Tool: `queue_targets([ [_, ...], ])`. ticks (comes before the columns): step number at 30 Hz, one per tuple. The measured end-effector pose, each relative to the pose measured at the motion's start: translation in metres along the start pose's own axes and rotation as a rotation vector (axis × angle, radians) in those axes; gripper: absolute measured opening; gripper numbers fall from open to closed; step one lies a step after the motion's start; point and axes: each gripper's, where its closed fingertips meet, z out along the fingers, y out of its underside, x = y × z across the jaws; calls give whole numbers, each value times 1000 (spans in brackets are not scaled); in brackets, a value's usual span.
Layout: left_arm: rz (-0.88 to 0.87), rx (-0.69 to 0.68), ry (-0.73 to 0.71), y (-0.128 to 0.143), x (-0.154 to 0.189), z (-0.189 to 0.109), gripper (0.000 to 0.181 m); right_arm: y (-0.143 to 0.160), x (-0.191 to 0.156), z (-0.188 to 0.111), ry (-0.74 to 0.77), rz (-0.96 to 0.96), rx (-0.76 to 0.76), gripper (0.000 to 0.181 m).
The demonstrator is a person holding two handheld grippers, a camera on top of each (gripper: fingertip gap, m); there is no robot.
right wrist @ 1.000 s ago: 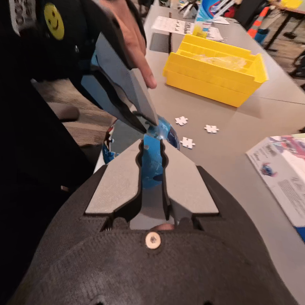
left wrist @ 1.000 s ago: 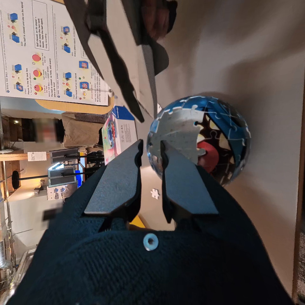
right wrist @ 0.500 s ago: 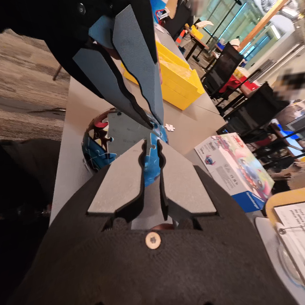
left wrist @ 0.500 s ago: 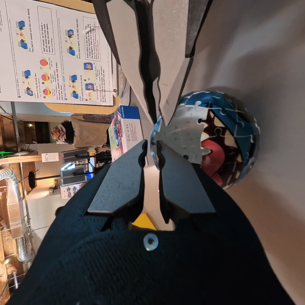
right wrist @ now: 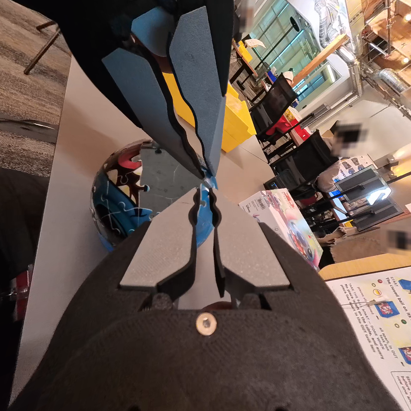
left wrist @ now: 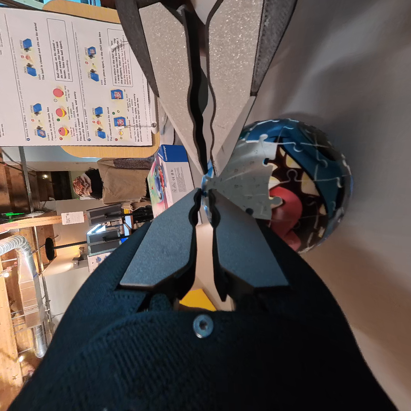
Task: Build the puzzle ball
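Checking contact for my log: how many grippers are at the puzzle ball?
2. The left gripper and the right gripper meet tip to tip at the puzzle ball's open rim, each with fingers nearly closed on its edge. None seem hidden.

I see the puzzle ball (left wrist: 311, 184) resting on the counter (left wrist: 367, 77), blue with a red mouth picture, unfinished: a wide hole shows its grey inside (right wrist: 164, 175).
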Motion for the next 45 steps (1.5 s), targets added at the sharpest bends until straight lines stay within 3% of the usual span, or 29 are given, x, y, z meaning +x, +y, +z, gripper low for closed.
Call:
queue_targets([
  [24,217,50,24,-2,2,0,3,-1,1,0,24,-3,24,4],
  [36,176,42,14,-1,2,0,3,-3,1,0,27,-7,34,5],
  [42,162,36,17,0,2,-1,4,-19,-4,-14,-48,18,147,7],
  [45,160,30,14,0,3,-1,4,-28,15,-28,-85,132,258,0],
])
